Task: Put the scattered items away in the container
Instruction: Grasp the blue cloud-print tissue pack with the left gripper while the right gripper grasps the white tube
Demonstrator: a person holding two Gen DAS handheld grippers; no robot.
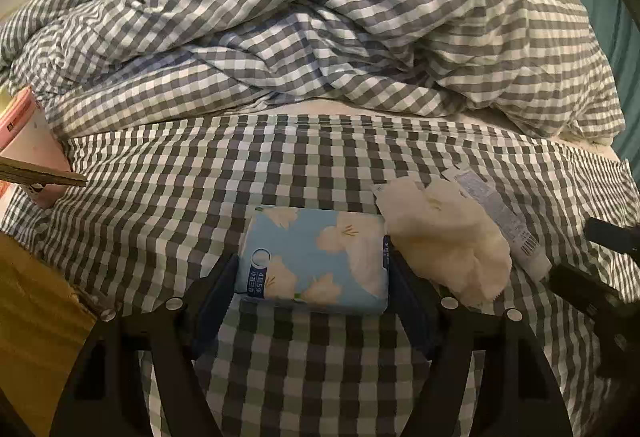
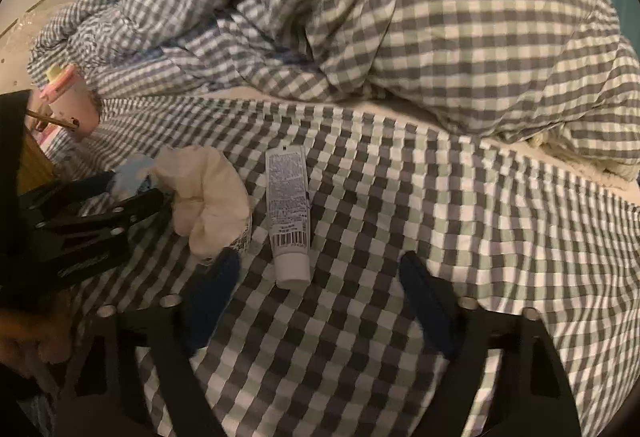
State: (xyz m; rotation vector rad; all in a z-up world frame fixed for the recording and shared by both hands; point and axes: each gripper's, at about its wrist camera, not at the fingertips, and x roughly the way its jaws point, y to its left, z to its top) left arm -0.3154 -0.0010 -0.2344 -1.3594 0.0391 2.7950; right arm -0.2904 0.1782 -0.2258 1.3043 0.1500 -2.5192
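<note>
Left gripper: your left gripper (image 1: 314,277) had its blue fingers pressed against both short ends of the tissue pack (image 1: 316,257), pinching it as it lay on the bed.
Right gripper: your right gripper (image 2: 320,277) had its jaws spread wide, with nothing between them; the tube's cap sat just ahead of the gap.
Tissue pack: light blue with white flowers, flat on the checked bedsheet (image 1: 160,177), near you and centre.
Crumpled tissue: a cream crumpled tissue (image 1: 444,241) lay touching the pack's right end.
Tube: a white tube (image 2: 289,217) with a barcode lay just right of the tissue, cap towards you.
Container: a cardboard box (image 1: 36,317) sat at the near left.
Far side: a rumpled checked duvet (image 1: 320,17) was heaped there.
</note>
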